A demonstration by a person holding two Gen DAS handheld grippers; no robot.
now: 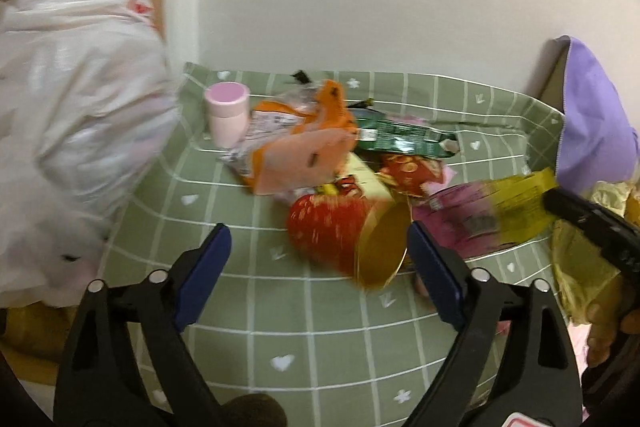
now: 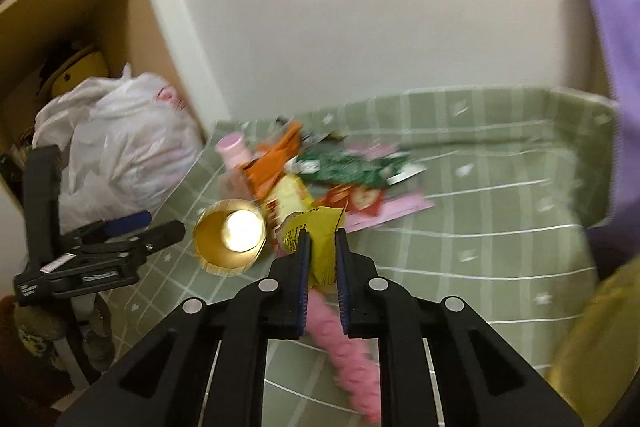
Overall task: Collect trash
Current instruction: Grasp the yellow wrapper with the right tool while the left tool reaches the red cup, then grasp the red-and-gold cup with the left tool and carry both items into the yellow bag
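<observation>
One yellow wrapper (image 2: 320, 247) is pinched between the pads of the right gripper (image 2: 322, 247), at the near edge of the litter pile on the green checked cloth (image 2: 500, 227). From the left wrist view the same wrapper (image 1: 520, 207) sticks out of that gripper's tip at the right. The pile holds one red paper cup (image 1: 340, 231) tipped on its side, its gold mouth facing the cameras, one orange wrapper (image 1: 304, 139), one green wrapper (image 1: 400, 137), one small red packet (image 1: 408, 169) and one pink bottle (image 1: 226, 115) standing upright at the back left. One white plastic bag (image 1: 72, 99) bulges just left of the cloth.

The left gripper (image 1: 320, 267) points down at the cloth with its jaws wide apart and nothing between them; the cup lies just ahead. The right gripper angles down over the cloth.
</observation>
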